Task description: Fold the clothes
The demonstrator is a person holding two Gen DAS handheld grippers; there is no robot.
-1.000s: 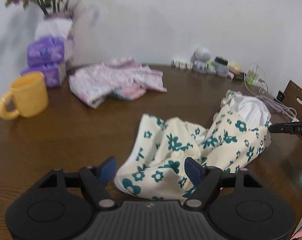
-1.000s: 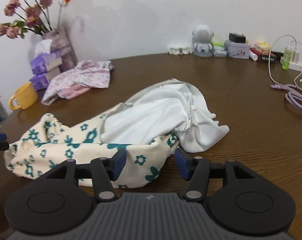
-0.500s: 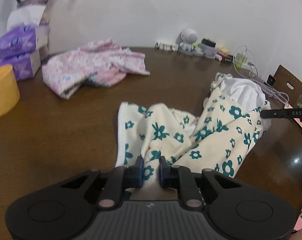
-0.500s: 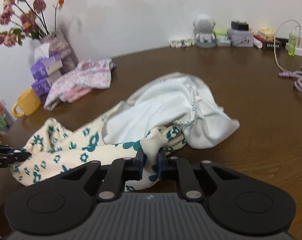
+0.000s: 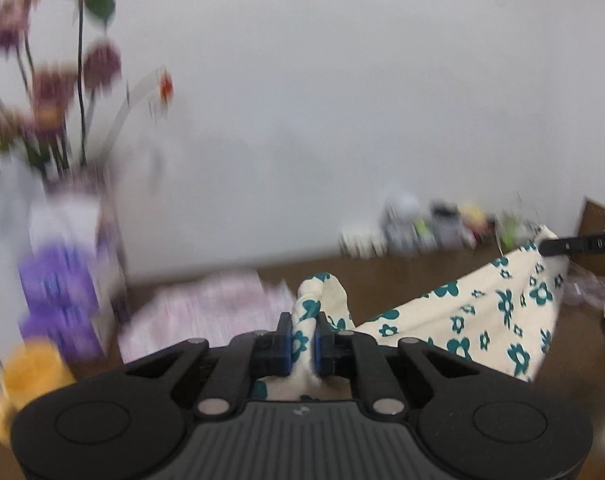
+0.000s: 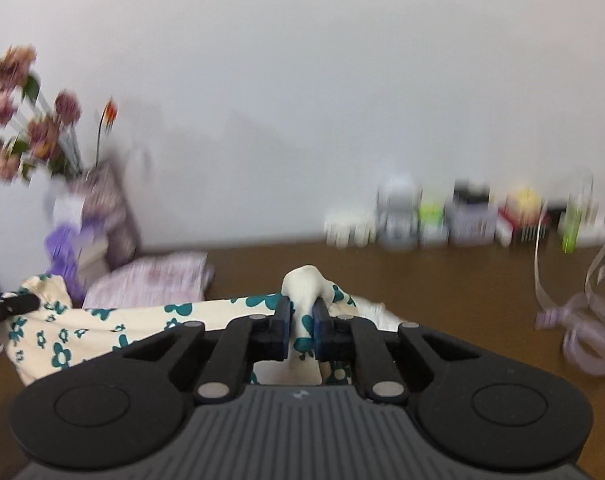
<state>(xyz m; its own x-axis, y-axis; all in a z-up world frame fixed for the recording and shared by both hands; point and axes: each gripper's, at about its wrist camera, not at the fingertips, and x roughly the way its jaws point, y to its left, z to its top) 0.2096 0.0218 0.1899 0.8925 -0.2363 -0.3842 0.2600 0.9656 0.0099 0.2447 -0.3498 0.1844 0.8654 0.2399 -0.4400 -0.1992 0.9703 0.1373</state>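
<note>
Both the left claw [image 5: 301, 343] and the right claw [image 6: 301, 334] are now pinching the cream cotton garment with teal flowers [image 5: 482, 320], having closed half a second ago. They are lifting it off the brown wooden counter [image 6: 442, 280] and stretching it, probably to spread it flat for folding.

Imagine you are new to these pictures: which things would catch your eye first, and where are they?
The cream garment with teal flowers stands out, stretched between the left gripper and the right gripper, each shut on a bunch of it. Behind, blurred dried flowers stand at far left by the wall.
</note>
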